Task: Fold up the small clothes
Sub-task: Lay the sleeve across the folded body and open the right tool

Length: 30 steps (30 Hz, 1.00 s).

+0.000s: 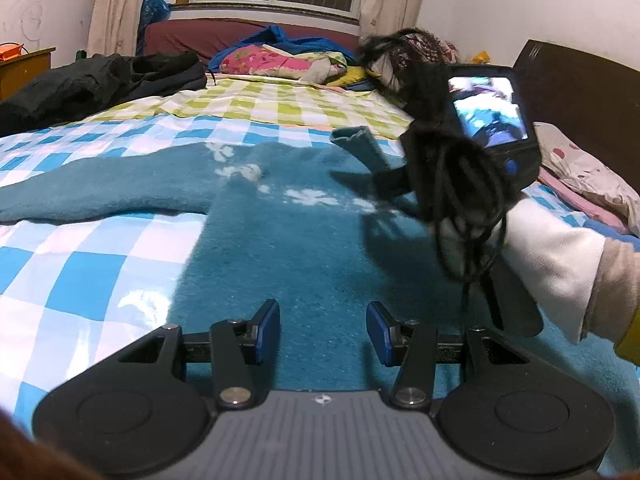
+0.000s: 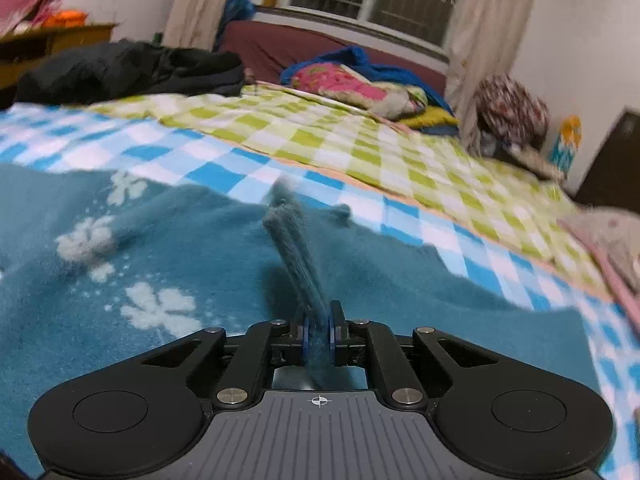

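A teal fuzzy sweater with white flower marks lies spread flat on the blue-checked bed sheet, one sleeve stretched out to the left. My left gripper is open and empty, low over the sweater's body. My right gripper is shut on the sweater's other sleeve, whose cuff sticks up ahead of the jaws. In the left wrist view the right gripper is at the right, with the lifted cuff above the sweater.
The bed has a blue-checked sheet and a green-checked one behind. Dark clothes lie at the back left, a colourful pile by the window, pillows and a dark headboard at the right.
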Motion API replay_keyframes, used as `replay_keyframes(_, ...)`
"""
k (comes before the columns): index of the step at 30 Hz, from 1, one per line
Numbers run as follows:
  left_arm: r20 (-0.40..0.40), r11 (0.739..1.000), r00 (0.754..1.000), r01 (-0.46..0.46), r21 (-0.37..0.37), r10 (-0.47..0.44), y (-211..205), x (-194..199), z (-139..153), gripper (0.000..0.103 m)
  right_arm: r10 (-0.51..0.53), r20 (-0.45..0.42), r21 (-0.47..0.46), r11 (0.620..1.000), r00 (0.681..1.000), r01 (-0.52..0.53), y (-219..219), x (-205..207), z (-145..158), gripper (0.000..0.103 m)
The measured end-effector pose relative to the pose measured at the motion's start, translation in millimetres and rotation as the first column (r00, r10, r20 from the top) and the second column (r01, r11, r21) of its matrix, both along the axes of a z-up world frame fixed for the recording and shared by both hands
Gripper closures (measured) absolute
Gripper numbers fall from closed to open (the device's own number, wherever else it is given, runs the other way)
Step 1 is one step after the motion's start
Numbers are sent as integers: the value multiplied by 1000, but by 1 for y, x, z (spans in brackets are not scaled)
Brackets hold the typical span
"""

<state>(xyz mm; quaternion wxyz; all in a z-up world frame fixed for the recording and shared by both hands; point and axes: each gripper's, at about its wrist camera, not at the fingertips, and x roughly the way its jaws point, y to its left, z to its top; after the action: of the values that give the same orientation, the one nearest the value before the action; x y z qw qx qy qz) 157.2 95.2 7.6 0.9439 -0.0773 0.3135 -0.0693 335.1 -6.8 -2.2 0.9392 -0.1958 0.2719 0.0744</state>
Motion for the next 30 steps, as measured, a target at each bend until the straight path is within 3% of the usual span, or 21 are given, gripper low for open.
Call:
replay_keyframes(9, -1, 1000, 1000, -1, -4, 1, 2, 1, -1, 50, 35, 8, -13, 999, 999, -35, 34, 4, -7, 94)
replay_keyframes(20, 2, 1000, 1000, 0, 8, 0, 0, 0, -3, 50, 38, 9, -2, 999, 999, -38, 42, 4, -8, 93)
replay_keyframes(25, 5, 1000, 1000, 0, 10, 0, 1, 0, -2, 50, 89, -20, -13, 996, 996, -89, 43, -1, -9, 83)
replay_keyframes(27, 9, 1000, 1000, 0, 13, 0, 0, 0, -1, 50, 99, -37, 36, 995, 994, -98, 38, -1, -4, 79)
replay_keyframes(30, 15, 1000, 1000, -1, 18, 0, 0, -1, -1, 50, 141, -81, 147, 981, 987, -128, 30, -3, 4, 65)
